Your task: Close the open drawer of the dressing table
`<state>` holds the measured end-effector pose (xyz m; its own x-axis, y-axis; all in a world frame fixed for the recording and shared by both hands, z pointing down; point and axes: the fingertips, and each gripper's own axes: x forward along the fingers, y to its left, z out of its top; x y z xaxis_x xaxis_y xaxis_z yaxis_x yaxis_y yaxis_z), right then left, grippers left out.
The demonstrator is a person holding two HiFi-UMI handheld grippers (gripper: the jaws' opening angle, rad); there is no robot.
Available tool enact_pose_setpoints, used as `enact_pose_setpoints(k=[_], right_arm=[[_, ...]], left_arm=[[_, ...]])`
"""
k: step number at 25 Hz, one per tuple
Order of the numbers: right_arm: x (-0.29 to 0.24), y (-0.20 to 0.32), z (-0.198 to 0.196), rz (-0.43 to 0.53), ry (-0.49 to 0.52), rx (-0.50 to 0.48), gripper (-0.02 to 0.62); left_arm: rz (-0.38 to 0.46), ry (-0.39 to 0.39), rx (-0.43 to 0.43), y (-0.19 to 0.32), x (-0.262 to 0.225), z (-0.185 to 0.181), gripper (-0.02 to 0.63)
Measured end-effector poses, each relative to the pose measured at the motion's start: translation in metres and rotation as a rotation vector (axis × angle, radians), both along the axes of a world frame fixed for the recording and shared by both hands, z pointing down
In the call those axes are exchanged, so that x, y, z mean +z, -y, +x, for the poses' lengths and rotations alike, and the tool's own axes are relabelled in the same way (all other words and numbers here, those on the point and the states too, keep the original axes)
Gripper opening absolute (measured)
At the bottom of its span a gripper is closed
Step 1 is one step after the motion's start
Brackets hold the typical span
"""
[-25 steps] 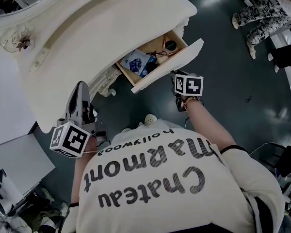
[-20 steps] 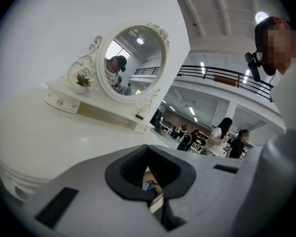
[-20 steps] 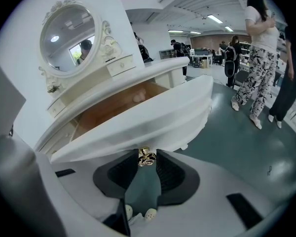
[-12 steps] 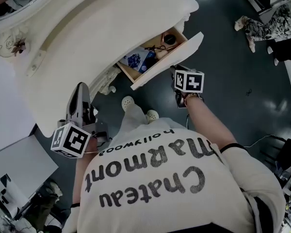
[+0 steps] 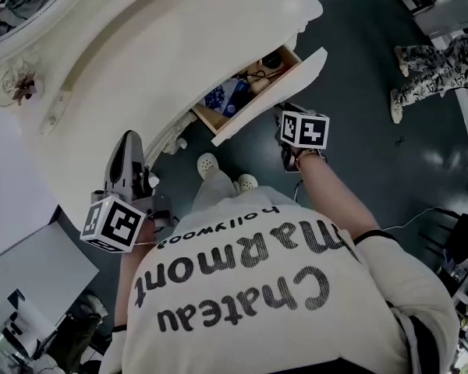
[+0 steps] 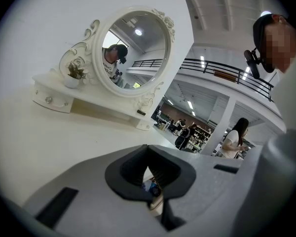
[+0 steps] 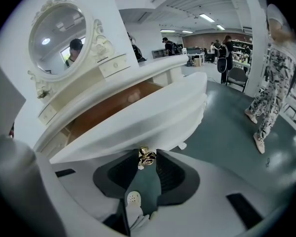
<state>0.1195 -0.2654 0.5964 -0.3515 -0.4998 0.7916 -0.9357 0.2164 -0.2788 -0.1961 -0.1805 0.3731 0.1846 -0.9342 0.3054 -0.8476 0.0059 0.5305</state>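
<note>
The white dressing table (image 5: pixel 164 45) fills the upper left of the head view. Its drawer (image 5: pixel 249 92) stands partly out, with small items inside. In the right gripper view the drawer's curved white front (image 7: pixel 138 120) lies just ahead, and its gold knob (image 7: pixel 147 157) sits between the fingertips. My right gripper (image 7: pixel 147 154) is shut on that knob; in the head view it (image 5: pixel 285 117) is at the drawer front, below the marker cube. My left gripper (image 5: pixel 129 140) hovers over the table's near left edge, jaws together and holding nothing (image 6: pixel 148 149).
An oval mirror (image 6: pixel 133 51) and a small potted plant (image 6: pixel 75 73) stand at the back of the tabletop. The wearer's white shoes (image 5: pixel 207 164) are under the table's edge. A person in patterned trousers (image 5: pixel 441 61) stands on the dark floor to the right.
The drawer looks slightly further in than a second ago. The wearer's shoes have stepped into view below the table. The person in patterned trousers has shifted right. The right gripper stays on the knob.
</note>
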Motion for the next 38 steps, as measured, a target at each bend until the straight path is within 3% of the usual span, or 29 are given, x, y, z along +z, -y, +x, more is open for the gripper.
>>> enact_pose_setpoints(k=[16, 38], right_arm=[[0.009, 0.029, -0.028, 0.011, 0.002, 0.016, 0.129], [0.006, 0.051, -0.046, 0.023, 0.026, 0.022, 0.129]], left_arm=[[-0.003, 0.014, -0.016, 0.015, 0.007, -0.031, 0.008], [-0.015, 0.007, -0.053, 0.02, 0.01, -0.043, 0.008]])
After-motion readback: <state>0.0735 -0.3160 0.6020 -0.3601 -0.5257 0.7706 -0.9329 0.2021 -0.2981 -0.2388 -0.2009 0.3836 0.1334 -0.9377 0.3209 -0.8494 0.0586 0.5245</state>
